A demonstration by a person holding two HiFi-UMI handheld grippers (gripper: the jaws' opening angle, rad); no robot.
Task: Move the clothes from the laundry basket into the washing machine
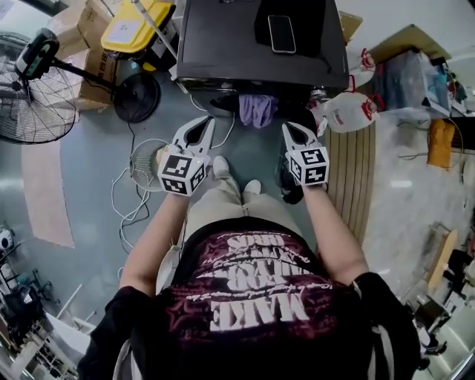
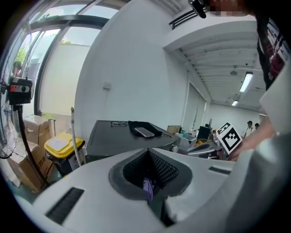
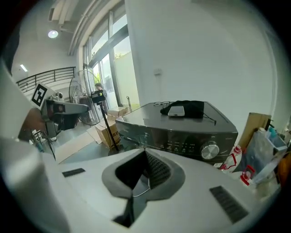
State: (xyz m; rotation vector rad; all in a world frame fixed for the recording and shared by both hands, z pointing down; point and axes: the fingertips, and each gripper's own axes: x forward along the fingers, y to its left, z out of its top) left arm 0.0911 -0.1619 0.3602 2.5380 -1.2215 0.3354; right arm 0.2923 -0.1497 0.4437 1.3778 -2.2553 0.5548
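Observation:
The dark grey washing machine (image 1: 223, 44) stands just ahead of me, and a purple garment (image 1: 257, 110) hangs out of its front opening. My left gripper (image 1: 208, 120) and right gripper (image 1: 288, 126) are held up side by side in front of it, both shut with nothing in them. In the left gripper view the shut left gripper (image 2: 148, 152) points at the machine (image 2: 113, 139), and a sliver of the purple garment (image 2: 148, 187) shows past its pads. The right gripper (image 3: 145, 152) faces the control panel (image 3: 182, 145). No laundry basket is in view.
A phone (image 1: 282, 33) and a black cloth (image 1: 297, 22) lie on the machine's lid. A standing fan (image 1: 33, 89) and a yellow bin (image 1: 137, 26) are at the left. A wire fan guard (image 1: 145, 163) and a white cable (image 1: 122, 208) lie on the floor. A white jug (image 1: 349, 111) is at the right.

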